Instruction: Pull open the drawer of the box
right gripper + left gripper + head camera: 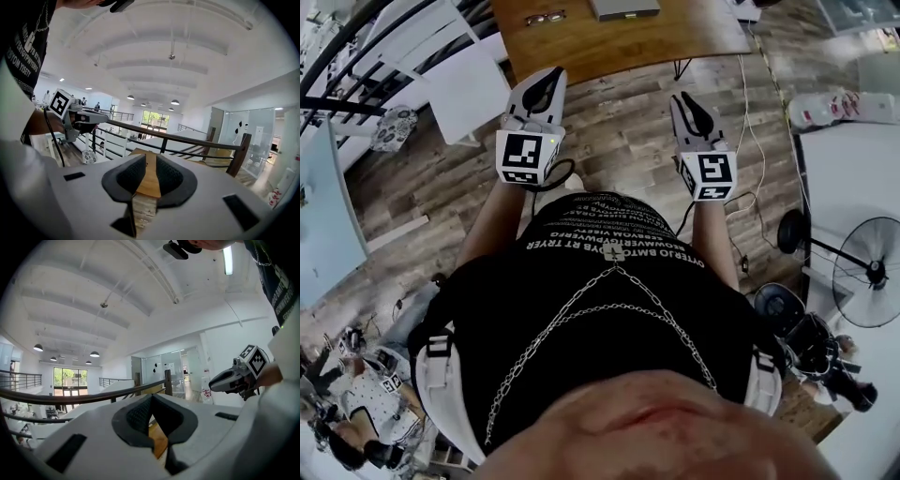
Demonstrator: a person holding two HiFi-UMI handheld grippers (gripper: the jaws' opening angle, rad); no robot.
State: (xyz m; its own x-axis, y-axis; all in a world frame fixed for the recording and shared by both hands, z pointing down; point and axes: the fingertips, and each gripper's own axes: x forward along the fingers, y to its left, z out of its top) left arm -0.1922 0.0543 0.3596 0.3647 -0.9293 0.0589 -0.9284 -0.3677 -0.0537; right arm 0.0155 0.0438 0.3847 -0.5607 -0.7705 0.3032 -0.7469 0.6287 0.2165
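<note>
No box or drawer shows in any view. I hold both grippers up in front of my chest, above the wooden floor. In the head view my left gripper (553, 75) points away from me with its fingertips together and nothing in it. Its own view shows the left gripper (151, 399) with the pads meeting at the tips, aimed at a railing and the ceiling. My right gripper (680, 98) stands a little to the right. In its own view the right gripper (151, 157) has a narrow gap between the pads, with nothing in it. Each gripper view also shows the other gripper: the right gripper (215, 383) and the left gripper (101, 118).
A wooden table (619, 42) with glasses (545, 17) stands ahead of me. A white chair (459, 75) is at its left. A white table (853, 178) and a floor fan (867, 272) are at the right. A dark railing (187, 140) runs beyond the table.
</note>
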